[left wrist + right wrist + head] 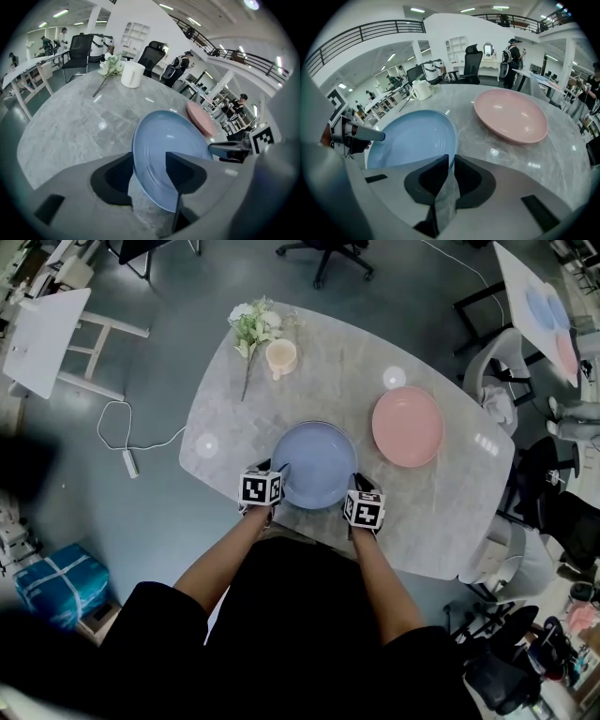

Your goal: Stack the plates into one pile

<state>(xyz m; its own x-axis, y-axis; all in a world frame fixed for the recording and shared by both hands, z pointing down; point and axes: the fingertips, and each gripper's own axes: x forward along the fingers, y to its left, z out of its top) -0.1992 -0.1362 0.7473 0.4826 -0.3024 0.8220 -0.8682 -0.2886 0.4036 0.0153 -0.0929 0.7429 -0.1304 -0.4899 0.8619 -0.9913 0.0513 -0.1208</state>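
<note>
Right tongs (358, 484) clamp the blue plate (314, 463); left tongs (277, 470) gape around its opposite rim — they should close before lifting it level.

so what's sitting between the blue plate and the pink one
Nothing, just bare table between blue plate and pink plate, clearest in the right gripper view.

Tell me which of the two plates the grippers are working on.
The blue plate, nearest the person: the left gripper and right gripper straddle its rim. The pink plate lies apart, untouched.
</note>
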